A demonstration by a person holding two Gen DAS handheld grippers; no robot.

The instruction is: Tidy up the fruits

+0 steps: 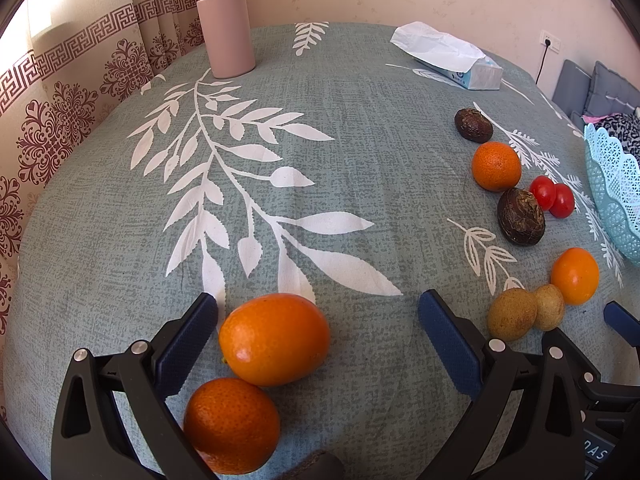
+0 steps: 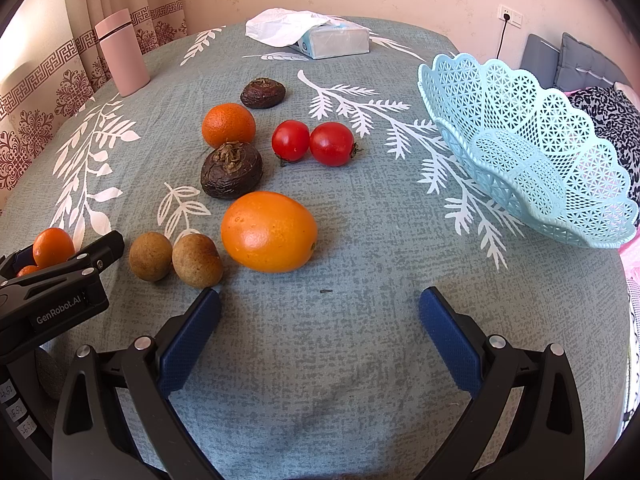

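Observation:
My left gripper (image 1: 320, 320) is open low over the tablecloth. An oval orange fruit (image 1: 274, 340) lies between its fingers, close to the left one, and a round orange fruit (image 1: 232, 424) sits nearer the camera. My right gripper (image 2: 320, 320) is open and holds nothing. Just ahead of it lie a large orange fruit (image 2: 269, 232) and two brown longans (image 2: 176, 258). Farther off are two dark brown water chestnuts (image 2: 232, 170), a mandarin (image 2: 228, 125) and two red tomatoes (image 2: 312, 142). The light blue lattice basket (image 2: 520, 184) stands empty at the right.
A pink flask (image 2: 122, 52) stands at the back left by the curtain. A tissue pack (image 2: 332, 40) lies at the back of the table. The table edge runs just behind the basket, with a grey sofa (image 2: 580, 64) beyond it.

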